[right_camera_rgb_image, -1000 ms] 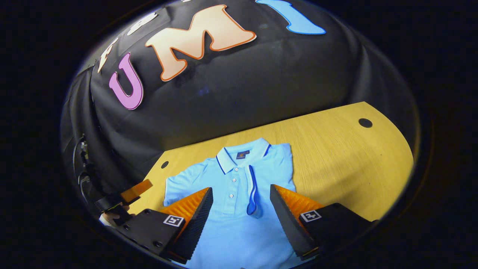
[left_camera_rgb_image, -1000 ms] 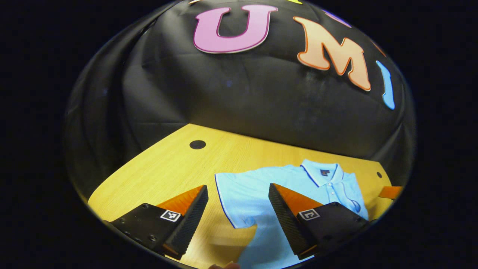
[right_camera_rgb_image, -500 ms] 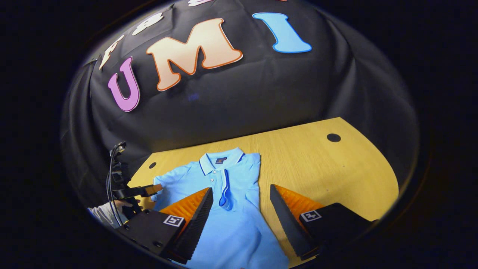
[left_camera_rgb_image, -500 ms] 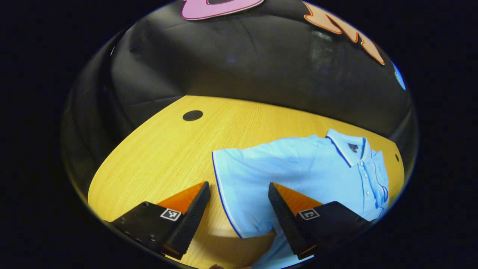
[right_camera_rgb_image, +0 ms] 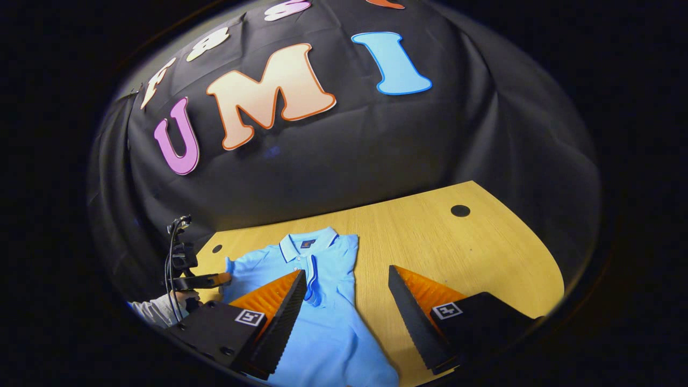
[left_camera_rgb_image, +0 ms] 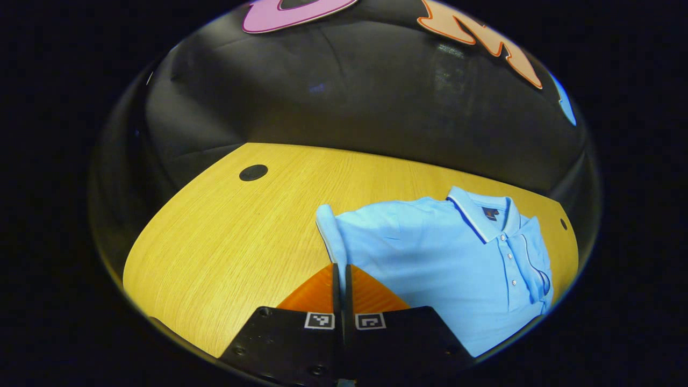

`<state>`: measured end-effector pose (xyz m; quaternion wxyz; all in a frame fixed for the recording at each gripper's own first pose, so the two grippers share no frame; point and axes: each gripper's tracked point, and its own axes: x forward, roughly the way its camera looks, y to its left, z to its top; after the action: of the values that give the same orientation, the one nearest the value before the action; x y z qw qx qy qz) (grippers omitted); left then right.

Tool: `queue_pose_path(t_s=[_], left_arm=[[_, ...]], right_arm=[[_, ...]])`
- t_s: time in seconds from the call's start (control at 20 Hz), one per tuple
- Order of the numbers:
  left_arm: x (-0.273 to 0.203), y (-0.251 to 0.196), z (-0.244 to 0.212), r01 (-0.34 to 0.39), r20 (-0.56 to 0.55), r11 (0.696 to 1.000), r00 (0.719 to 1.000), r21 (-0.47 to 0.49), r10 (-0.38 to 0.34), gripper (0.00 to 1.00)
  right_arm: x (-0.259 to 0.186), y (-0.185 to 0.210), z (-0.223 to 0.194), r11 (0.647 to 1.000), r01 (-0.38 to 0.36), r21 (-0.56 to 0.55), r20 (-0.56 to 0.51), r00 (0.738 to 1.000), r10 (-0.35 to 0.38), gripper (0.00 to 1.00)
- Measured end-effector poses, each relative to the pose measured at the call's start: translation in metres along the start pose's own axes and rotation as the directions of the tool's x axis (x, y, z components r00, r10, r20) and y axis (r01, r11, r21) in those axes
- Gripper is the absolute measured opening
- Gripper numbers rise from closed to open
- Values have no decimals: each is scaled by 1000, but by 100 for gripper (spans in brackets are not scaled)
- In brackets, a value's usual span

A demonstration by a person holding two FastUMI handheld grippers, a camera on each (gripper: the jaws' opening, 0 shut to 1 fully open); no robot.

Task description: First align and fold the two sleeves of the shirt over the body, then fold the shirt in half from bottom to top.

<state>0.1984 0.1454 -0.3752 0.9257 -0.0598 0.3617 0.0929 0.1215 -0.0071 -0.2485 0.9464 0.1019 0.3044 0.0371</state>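
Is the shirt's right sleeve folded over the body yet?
Yes. In the right gripper view the right sleeve lies over the shirt chest beside the placket.

One light blue polo shirt [left_camera_rgb_image: 430,263] lies on one wooden desk [left_camera_rgb_image: 226,242], right of centre in the left gripper view. The desk has two round dark holes: one [left_camera_rgb_image: 253,172] at upper left, one [left_camera_rgb_image: 563,223] at far right. Three white buttons [left_camera_rgb_image: 508,255] show on the shirt's placket.

Light-blue polo shirt [left_camera_rgb_image: 441,258] flat on wooden table — one sleeve folded over.
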Motion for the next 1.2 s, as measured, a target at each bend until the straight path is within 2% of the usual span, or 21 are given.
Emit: queue_pose_path(t_s=[0.4,0.65,0.9,1.0,1.05,1.2], left_arm=[[-24,-94,32,135,60,988,988,79,-140,0],[-18,-147,7,197,-5,972,980,125,-197,0],[-3,-165,-17,200,-49,965,980,167,-195,1],[-6,-173,-22,260,-68,956,965,136,-253,5],[-11,-176,-18,282,-46,952,959,116,-279,15],[-35,-163,2,268,53,957,960,112,-275,100]], right_arm=[[-23,-22,-7,1000,17,3,-5,1000,-17,97],[-30,-32,-6,999,35,19,-7,999,-35,97],[-26,-34,-13,998,60,30,-22,998,-59,97],[-22,-31,-13,997,69,30,-14,998,-69,97],[-21,-28,-12,997,69,30,-8,998,-69,97],[-22,-23,-10,997,77,6,36,996,-77,97]])
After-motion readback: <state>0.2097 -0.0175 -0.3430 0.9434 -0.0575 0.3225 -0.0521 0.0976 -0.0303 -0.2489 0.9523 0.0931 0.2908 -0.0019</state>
